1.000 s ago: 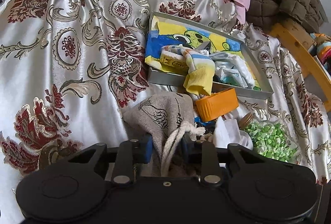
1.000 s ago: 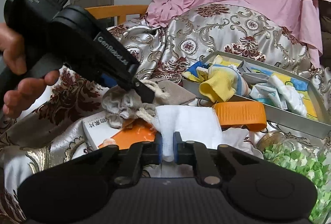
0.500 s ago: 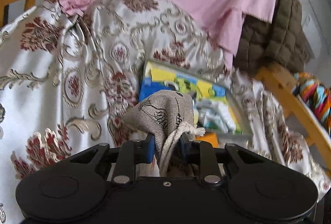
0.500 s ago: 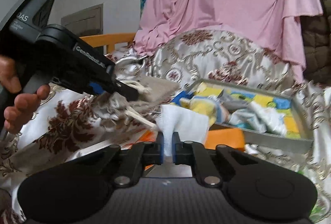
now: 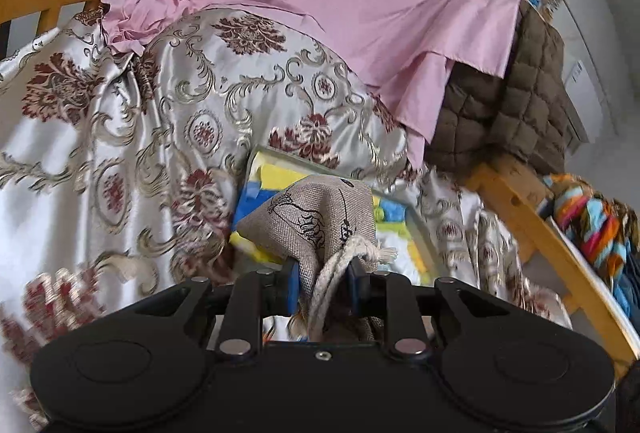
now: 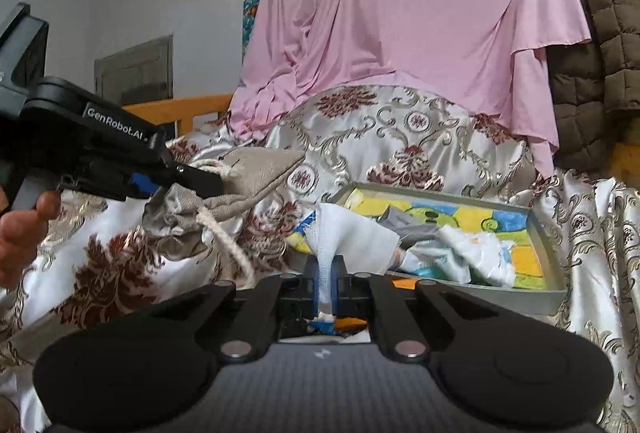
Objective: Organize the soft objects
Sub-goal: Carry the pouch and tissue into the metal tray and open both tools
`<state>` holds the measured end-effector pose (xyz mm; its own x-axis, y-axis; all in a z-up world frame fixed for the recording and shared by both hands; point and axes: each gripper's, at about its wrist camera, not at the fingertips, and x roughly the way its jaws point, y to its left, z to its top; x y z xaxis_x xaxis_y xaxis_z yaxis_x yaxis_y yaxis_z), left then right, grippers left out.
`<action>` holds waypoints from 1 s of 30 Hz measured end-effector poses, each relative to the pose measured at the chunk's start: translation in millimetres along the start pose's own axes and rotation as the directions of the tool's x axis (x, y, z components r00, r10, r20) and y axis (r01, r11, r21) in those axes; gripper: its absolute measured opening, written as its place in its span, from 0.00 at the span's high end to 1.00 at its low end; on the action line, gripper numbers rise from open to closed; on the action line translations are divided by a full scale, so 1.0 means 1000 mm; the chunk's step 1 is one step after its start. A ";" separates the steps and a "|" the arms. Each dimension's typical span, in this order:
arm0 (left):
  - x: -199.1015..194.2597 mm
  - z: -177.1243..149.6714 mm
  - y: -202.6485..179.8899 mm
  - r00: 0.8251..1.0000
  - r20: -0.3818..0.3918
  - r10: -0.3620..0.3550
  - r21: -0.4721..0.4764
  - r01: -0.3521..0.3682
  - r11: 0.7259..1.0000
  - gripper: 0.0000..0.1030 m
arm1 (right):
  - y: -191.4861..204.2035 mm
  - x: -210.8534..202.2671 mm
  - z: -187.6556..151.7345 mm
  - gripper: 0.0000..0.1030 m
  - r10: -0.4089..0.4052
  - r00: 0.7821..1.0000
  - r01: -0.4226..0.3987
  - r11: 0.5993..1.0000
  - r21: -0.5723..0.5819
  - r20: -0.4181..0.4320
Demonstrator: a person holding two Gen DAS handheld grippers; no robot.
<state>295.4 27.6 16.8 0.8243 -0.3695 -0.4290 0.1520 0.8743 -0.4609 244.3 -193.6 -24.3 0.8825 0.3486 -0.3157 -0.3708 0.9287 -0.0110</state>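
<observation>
My left gripper (image 5: 322, 279) is shut on a grey linen drawstring pouch (image 5: 312, 221) with a black print and a white cord, lifted off the bed. In the right wrist view the same pouch (image 6: 248, 177) hangs from the left gripper (image 6: 200, 181), held by a hand at the far left. My right gripper (image 6: 326, 279) is shut on a white gauze cloth (image 6: 352, 233), which stands up from between the fingers. Behind both lies a grey tray (image 6: 548, 297) with a yellow and blue picture base holding several small cloth items (image 6: 476, 253). The tray (image 5: 418, 229) is mostly hidden behind the pouch in the left wrist view.
A silver satin cover with red flowers (image 5: 132, 137) drapes the bed. A pink sheet (image 6: 400, 13) and a brown quilted jacket (image 5: 508, 105) hang behind. A wooden rail (image 5: 532, 233) runs at the right beside a striped colourful cloth (image 5: 592, 225).
Both grippers have risen with their loads and tilted upward. The orange lid, the jar of green bits and the book have dropped out of sight below.
</observation>
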 end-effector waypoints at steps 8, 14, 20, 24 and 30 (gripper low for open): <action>0.055 0.042 -0.030 0.993 0.093 -0.071 0.083 0.063 0.995 0.76 | -0.034 -0.005 0.011 0.94 -0.070 0.997 0.067 0.996 0.066 0.041; 0.118 0.061 -0.025 0.990 0.097 -0.103 0.099 0.093 0.991 0.76 | -0.058 -0.005 0.018 0.94 -0.133 0.991 0.130 0.987 0.094 0.024; 0.167 0.061 0.014 0.994 0.041 -0.099 -0.005 0.100 0.995 0.76 | -0.082 0.035 0.053 0.94 -0.203 0.979 0.203 0.977 0.069 -0.012; 0.187 0.061 0.031 0.996 0.013 -0.093 -0.041 0.094 0.995 0.76 | -0.098 0.079 0.087 0.94 -0.201 0.979 0.203 0.974 0.101 -0.027; 0.206 0.056 0.049 0.995 -0.058 -0.082 -0.072 0.078 0.994 0.75 | -0.118 0.150 0.114 0.94 -0.175 0.982 0.187 0.959 0.212 -0.072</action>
<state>503.1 11.6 -50.4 0.7761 -0.4577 -0.4338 0.1760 0.8178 -0.5480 452.8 -236.4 37.9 0.9104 0.1706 -0.3768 -0.1296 0.9828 0.1317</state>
